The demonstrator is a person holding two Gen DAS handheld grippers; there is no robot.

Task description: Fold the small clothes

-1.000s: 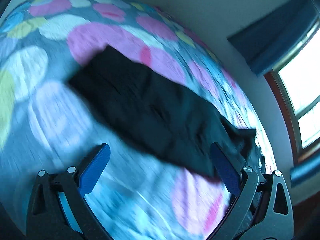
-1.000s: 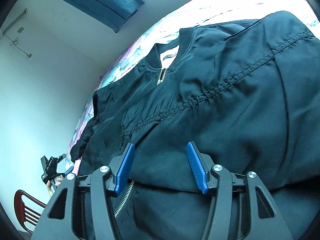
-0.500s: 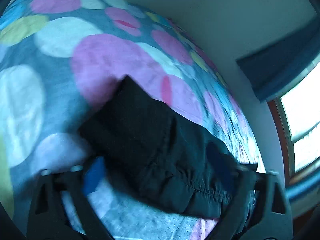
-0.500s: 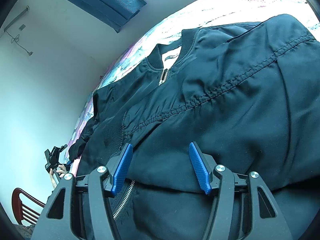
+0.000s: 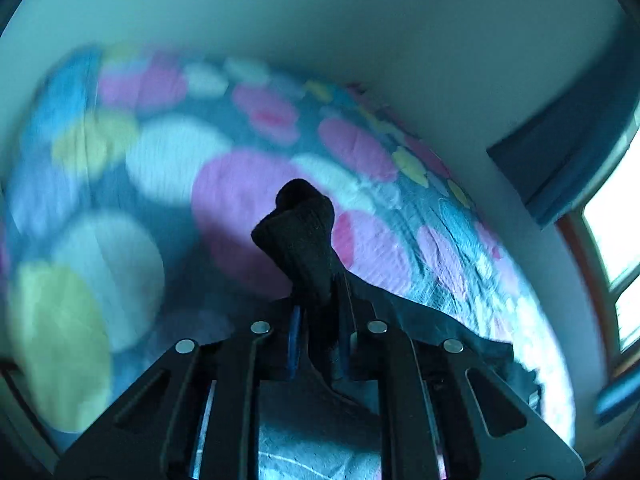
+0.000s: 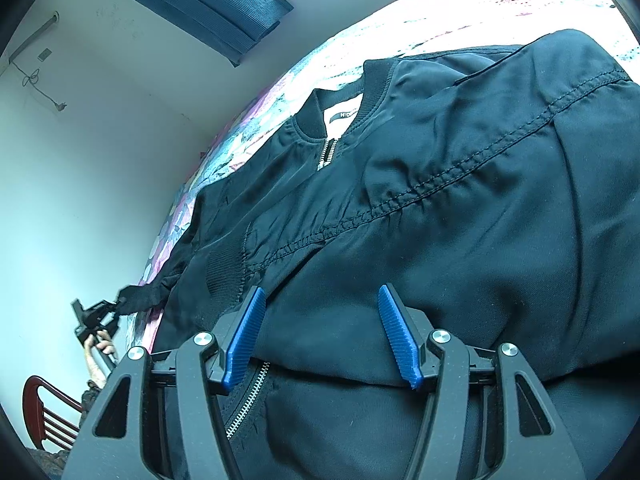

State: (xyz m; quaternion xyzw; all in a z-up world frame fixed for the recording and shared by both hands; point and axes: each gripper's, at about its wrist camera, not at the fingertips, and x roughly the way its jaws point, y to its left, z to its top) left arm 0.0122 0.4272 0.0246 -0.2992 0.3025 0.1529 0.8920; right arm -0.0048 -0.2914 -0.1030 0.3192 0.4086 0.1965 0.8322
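Observation:
A black zip jacket (image 6: 460, 208) lies spread on the bed, collar toward the window. My left gripper (image 5: 318, 320) is shut on the ribbed cuff (image 5: 300, 236) of one sleeve, which sticks up between the blue pads; the sleeve trails off to the right. In the right wrist view the left gripper (image 6: 96, 316) shows far left, holding that sleeve end off the bed's edge. My right gripper (image 6: 320, 332) is open and empty, its blue pads (image 6: 246, 332) hovering just above the jacket's front near the zip (image 6: 246, 404).
The bed cover (image 5: 160, 160) has large pink, white and yellow spots. A pale wall (image 6: 100, 160) runs along the bed's far side. A blue curtain (image 6: 192, 4) and bright window sit behind. A dark wooden chair (image 6: 44, 412) stands at lower left.
My left gripper moved down onto the sleeve end, closed on the cuff and lifted it. My right gripper stayed open over the jacket, almost unmoved.

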